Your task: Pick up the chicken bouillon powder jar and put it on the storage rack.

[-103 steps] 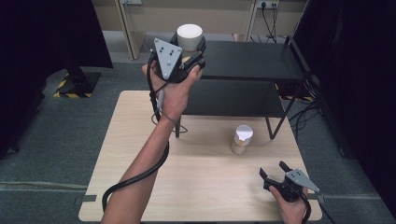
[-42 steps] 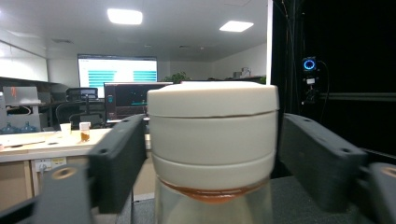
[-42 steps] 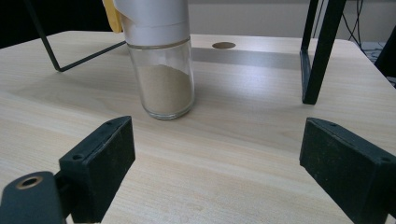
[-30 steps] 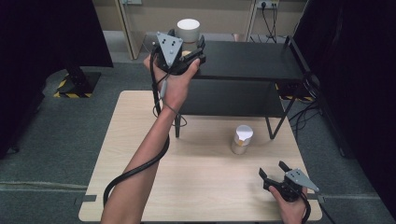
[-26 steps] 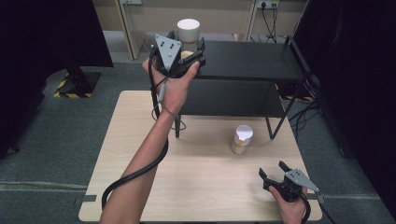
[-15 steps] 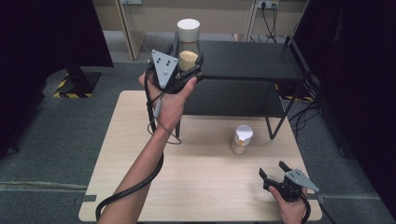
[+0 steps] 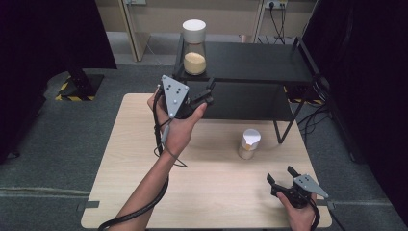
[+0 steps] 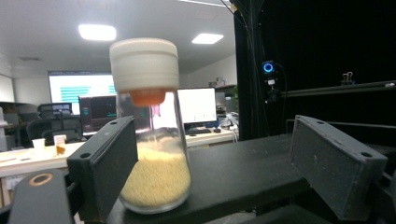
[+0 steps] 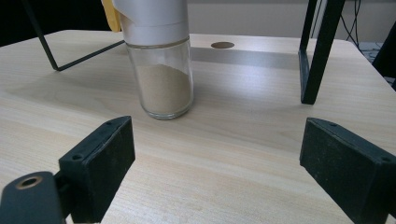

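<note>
You have two glass jars in front of you, and neither carries a label, a brand or any writing that can be read. The taller jar (image 7: pixel 194 48), with a white cap and yellow grains in its lower part, stands on the far left corner of the black shelf (image 7: pixel 260 62), which sits at the far side of the wooden table (image 7: pixel 130 168). The shorter jar (image 7: pixel 249 144), also white-capped and holding a paler, sandy powder, stands on the table top right of centre, just in front of the shelf's right leg.

Your left gripper (image 7: pixel 208 92) is raised in your left hand (image 7: pixel 179 126), near the shelf's front edge and a little nearer to you than the taller jar. Its jaws stand apart and hold nothing. In the left gripper view the jar (image 8: pixel 152 126) rises just beyond the left jaw, which overlaps its lower left side; whether they touch cannot be told there.

Your right gripper (image 7: pixel 282 175) rests low at the near right corner of the table, jaws apart and empty. In the right gripper view the shorter jar (image 9: pixel 159 60) stands well beyond the jaws, left of the middle.

There are two grippers, two jars, one shelf and one table.
</note>
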